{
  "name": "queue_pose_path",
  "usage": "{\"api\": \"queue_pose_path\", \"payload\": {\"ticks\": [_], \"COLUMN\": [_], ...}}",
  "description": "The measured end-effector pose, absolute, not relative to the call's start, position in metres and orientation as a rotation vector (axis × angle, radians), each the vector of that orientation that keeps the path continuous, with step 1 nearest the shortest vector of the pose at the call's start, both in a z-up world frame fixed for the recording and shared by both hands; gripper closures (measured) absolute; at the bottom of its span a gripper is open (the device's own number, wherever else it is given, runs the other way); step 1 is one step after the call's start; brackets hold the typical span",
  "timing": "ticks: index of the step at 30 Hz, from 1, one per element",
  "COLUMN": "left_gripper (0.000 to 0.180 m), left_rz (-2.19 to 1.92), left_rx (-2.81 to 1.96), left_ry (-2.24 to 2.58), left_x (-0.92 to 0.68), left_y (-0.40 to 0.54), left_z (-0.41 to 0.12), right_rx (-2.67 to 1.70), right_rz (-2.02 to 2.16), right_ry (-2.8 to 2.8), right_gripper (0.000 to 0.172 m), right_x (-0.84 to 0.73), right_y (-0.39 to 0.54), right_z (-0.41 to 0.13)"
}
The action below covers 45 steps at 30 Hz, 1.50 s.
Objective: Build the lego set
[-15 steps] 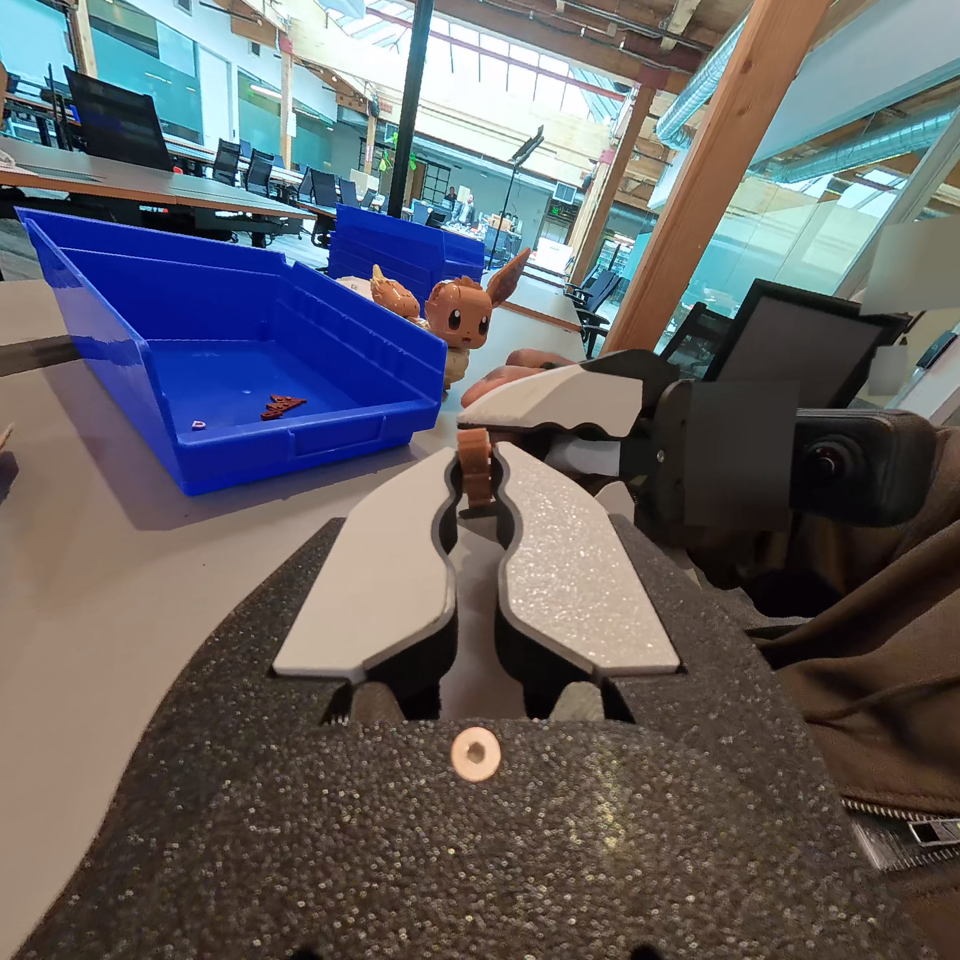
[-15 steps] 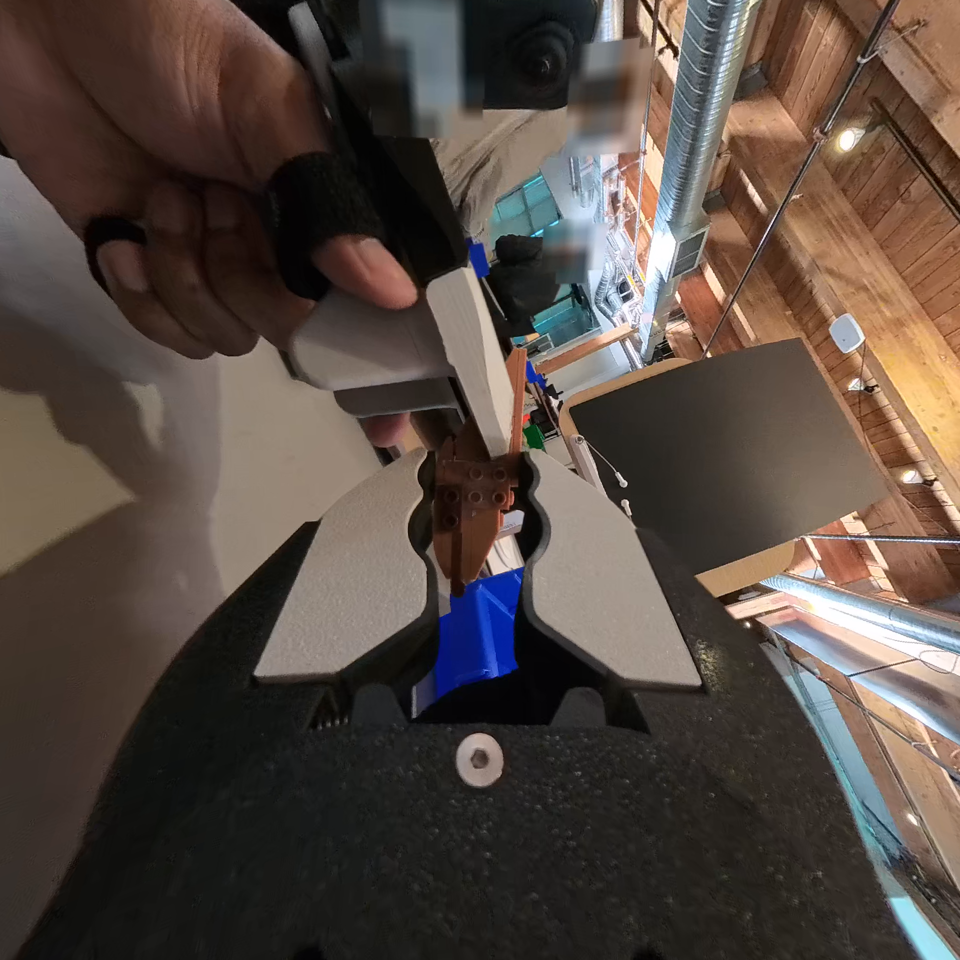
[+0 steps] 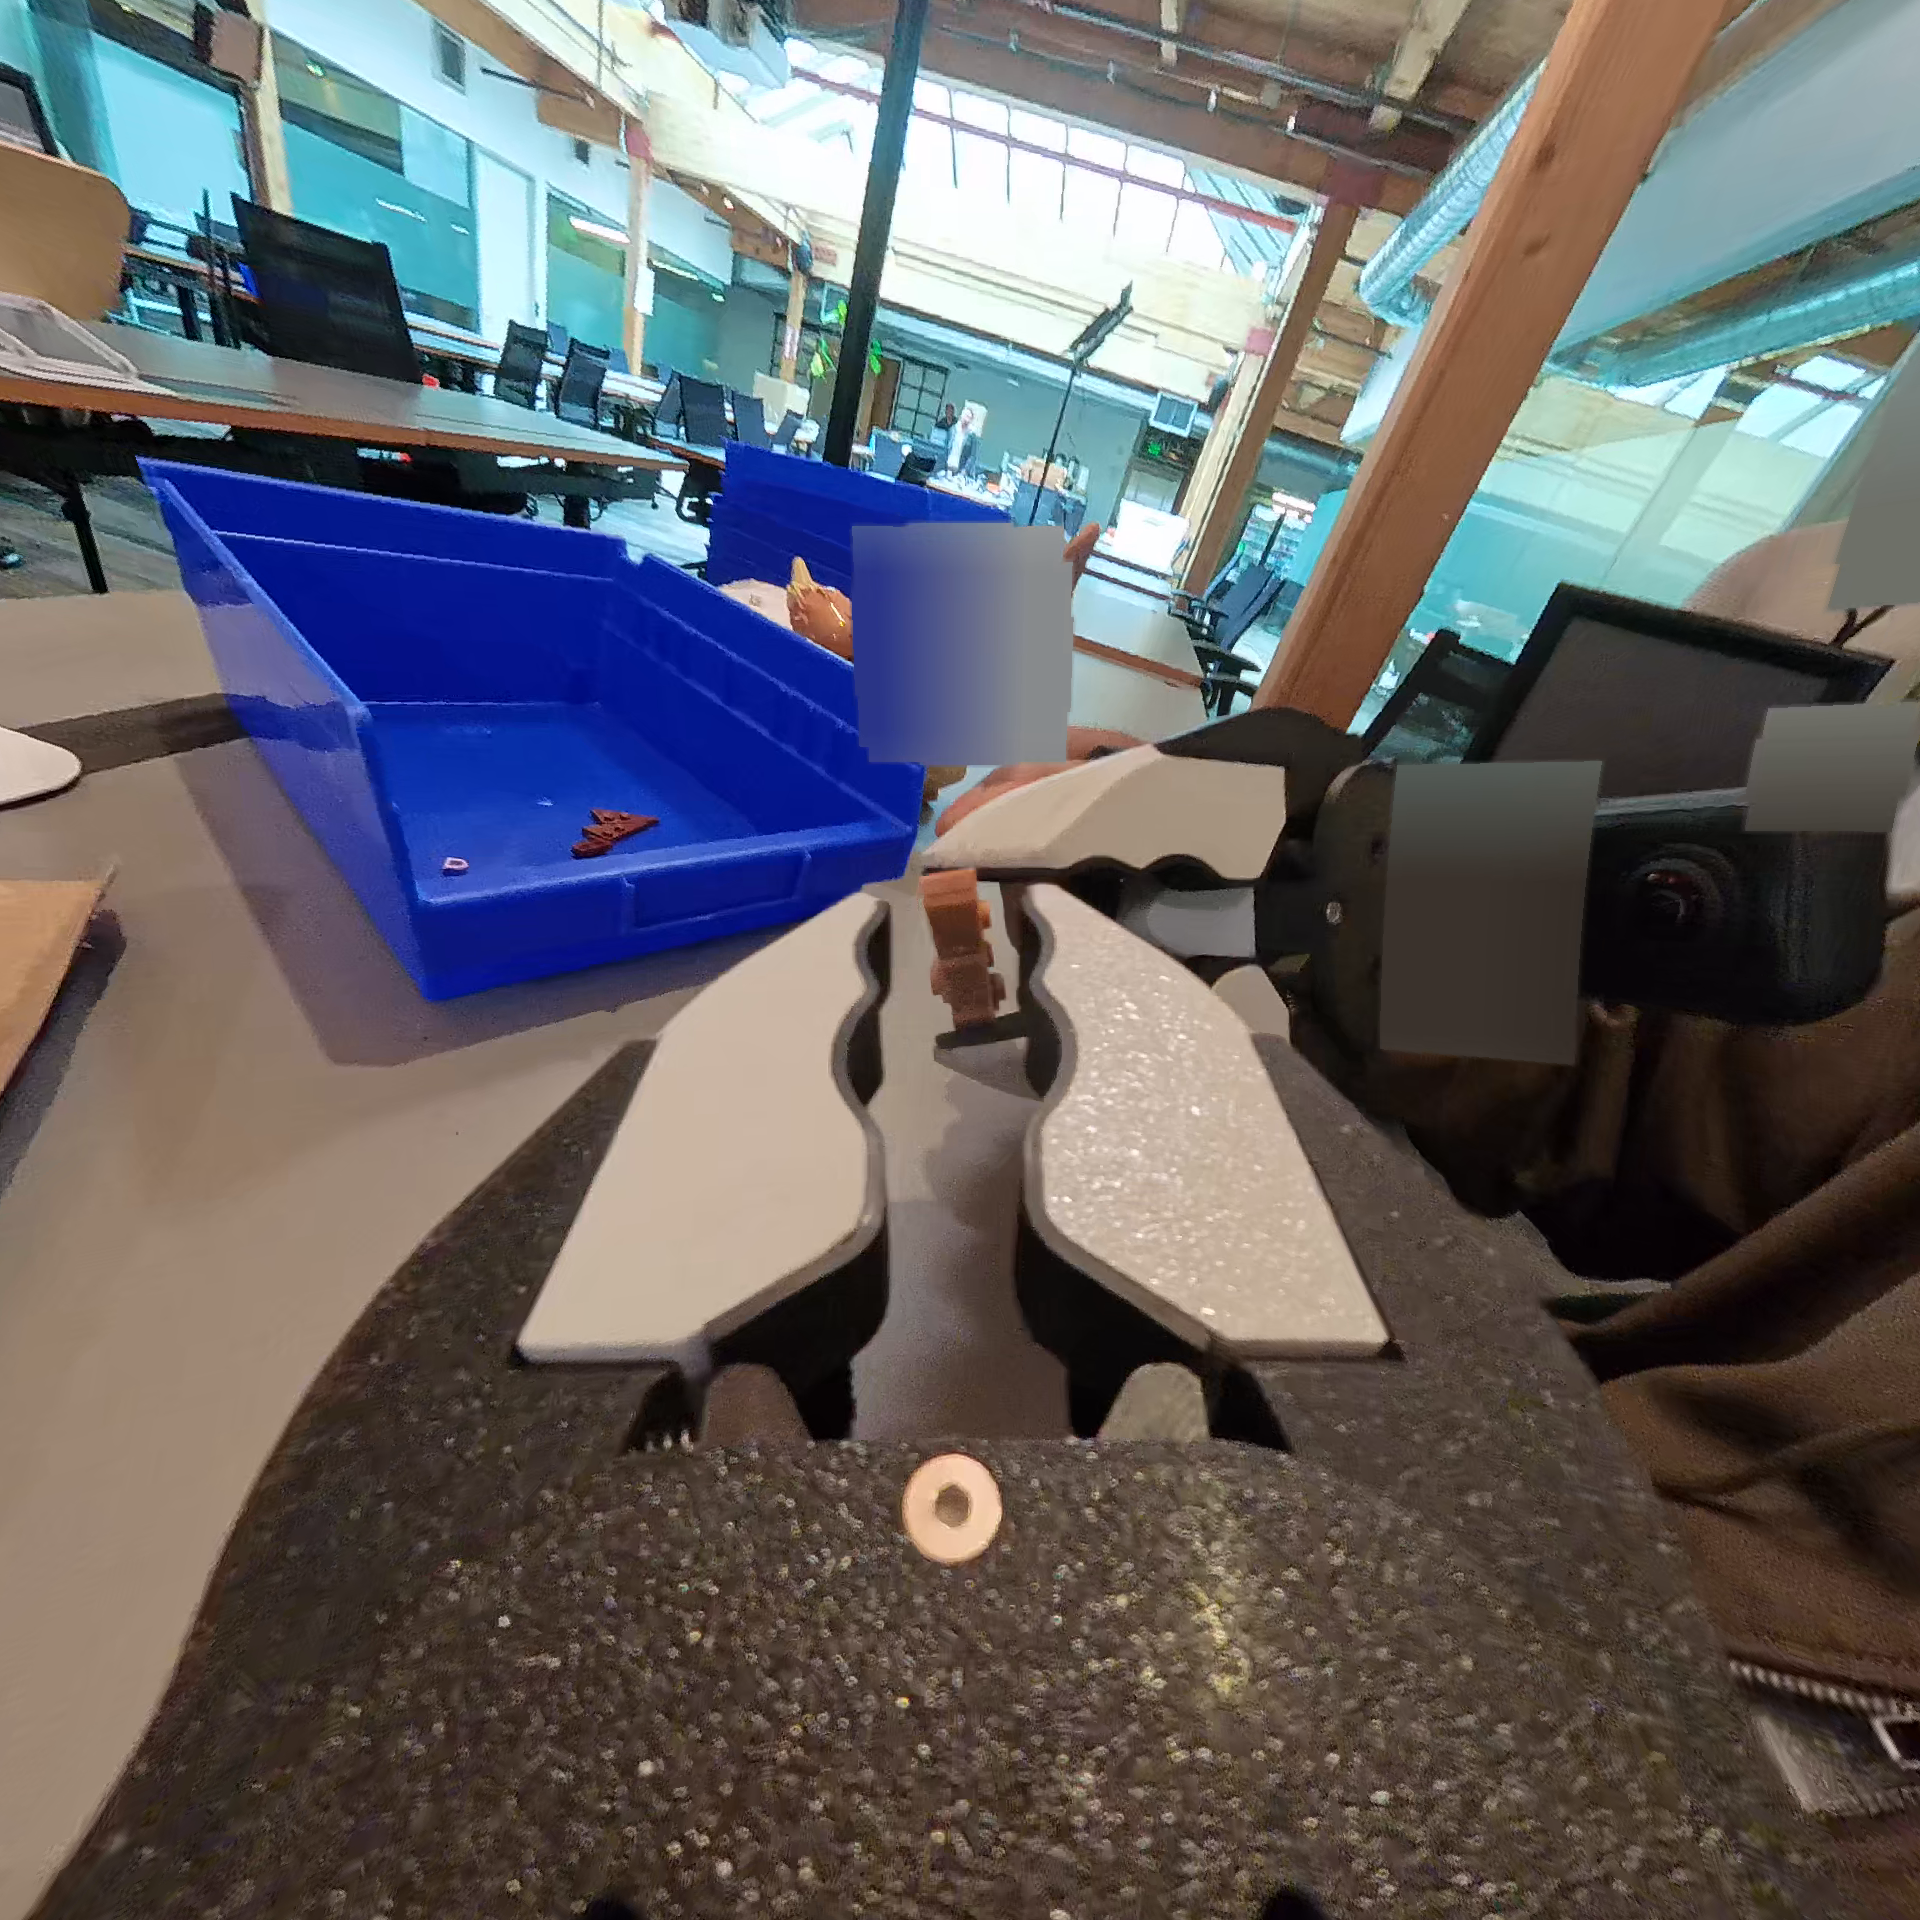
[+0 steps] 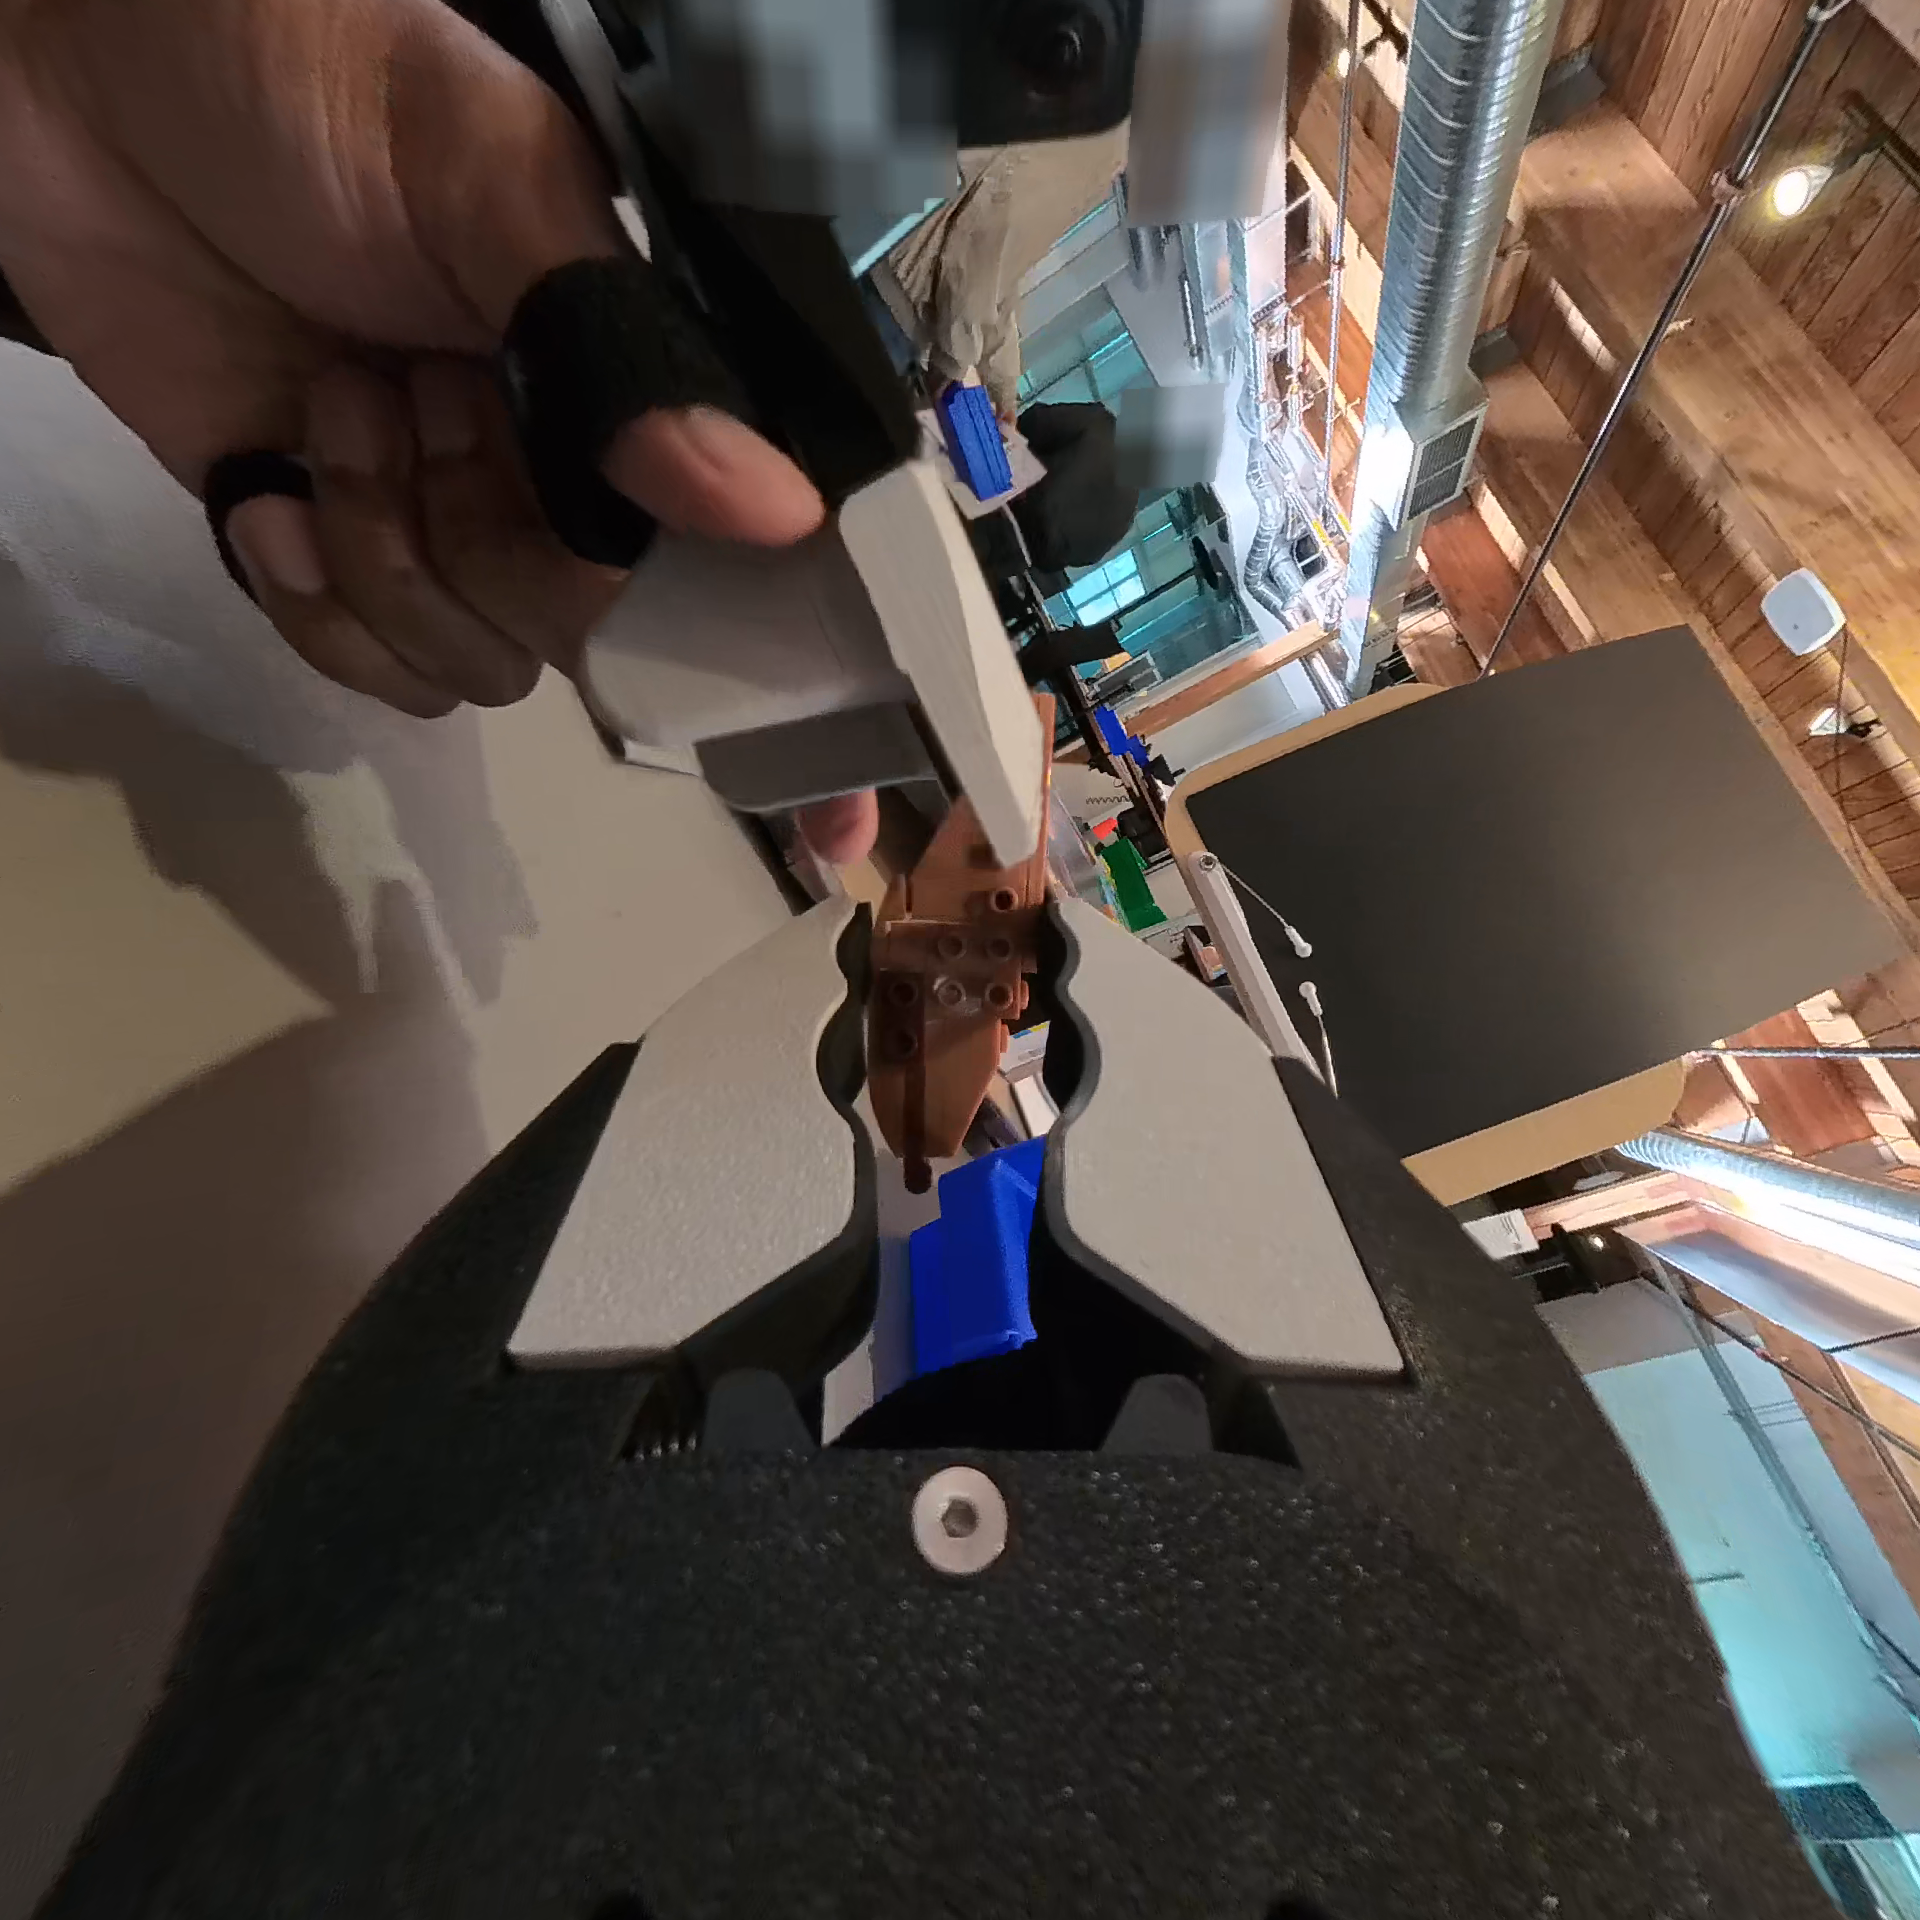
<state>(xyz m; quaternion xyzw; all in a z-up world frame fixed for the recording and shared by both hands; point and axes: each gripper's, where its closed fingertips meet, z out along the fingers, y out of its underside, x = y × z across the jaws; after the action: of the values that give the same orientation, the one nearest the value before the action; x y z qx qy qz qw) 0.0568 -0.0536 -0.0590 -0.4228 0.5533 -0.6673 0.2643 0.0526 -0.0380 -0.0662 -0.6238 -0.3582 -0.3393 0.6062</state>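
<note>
L gripper (image 3: 954, 961): fingers spread, visible gap on both sides of the brown brick piece (image 3: 961, 956) standing between them; pads not pressing it. Piece hangs edge-on in this view, just above the grey table (image 3: 260, 1091), w/ its shadow right below.

R gripper (image 4: 956, 997): pinching the same brown brick piece (image 4: 951, 1013), both pads against its side edges, studs facing the cam. Comes in sideways from the right in the L view, one grey finger (image 3: 1122, 821) lying across the top of the piece. So the piece is carried by R alone. Judgement: gripping the side edges leaves the studded face free, and L's fingers bracket it w/o load.

Hand (image 4: 343, 343) w/ black finger sleeves holds the L gripper's handle, seen close in the R view. One L finger (image 4: 966, 675) lies over the piece's upper end; touching or just in front, can't tell.

Containers:
- Blue bin (image 3: 665, 904), open top, on table left of and beyond the grippers. Inside: small dark brown wedge plate (image 3: 613, 831) + tiny pale bit (image 3: 455, 864) on the floor of the bin, well apart from each other. Rest of the floor bare.
- Stack of blue bins (image 3: 790, 509) behind it; contents hidden.
- Tan brick figure (image 3: 821, 613) between the bin and the stack, partly covered by a blur patch.
</note>
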Motion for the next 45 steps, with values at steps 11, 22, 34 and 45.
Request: {"api": "queue_pose_path", "payload": {"ticks": [11, 22, 34, 45], "left_gripper": [0.140, 0.150, 0.158, 0.164], "left_rz": [-1.981, -1.626, -1.622, -1.624], "left_rx": [-1.027, -0.688, -0.506, -0.486], "left_ry": [1.418, 1.567, 1.635, 1.667], "left_x": [0.047, 0.036, 0.022, 0.020], "left_y": [-0.055, -0.069, -0.083, -0.086], "left_z": [-0.040, -0.042, -0.043, -0.047], "right_rx": [-1.399, -1.355, -1.321, -1.310], "right_rz": [-0.346, -0.127, -0.074, -0.151], "right_ry": [-0.598, -0.638, -0.750, -0.790], "right_gripper": [0.142, 0.142, 0.142, 0.142], "right_x": [0.053, 0.036, 0.018, 0.017], "right_y": [-0.047, -0.056, -0.064, -0.066], "right_z": [-0.041, -0.039, -0.042, -0.043]}}
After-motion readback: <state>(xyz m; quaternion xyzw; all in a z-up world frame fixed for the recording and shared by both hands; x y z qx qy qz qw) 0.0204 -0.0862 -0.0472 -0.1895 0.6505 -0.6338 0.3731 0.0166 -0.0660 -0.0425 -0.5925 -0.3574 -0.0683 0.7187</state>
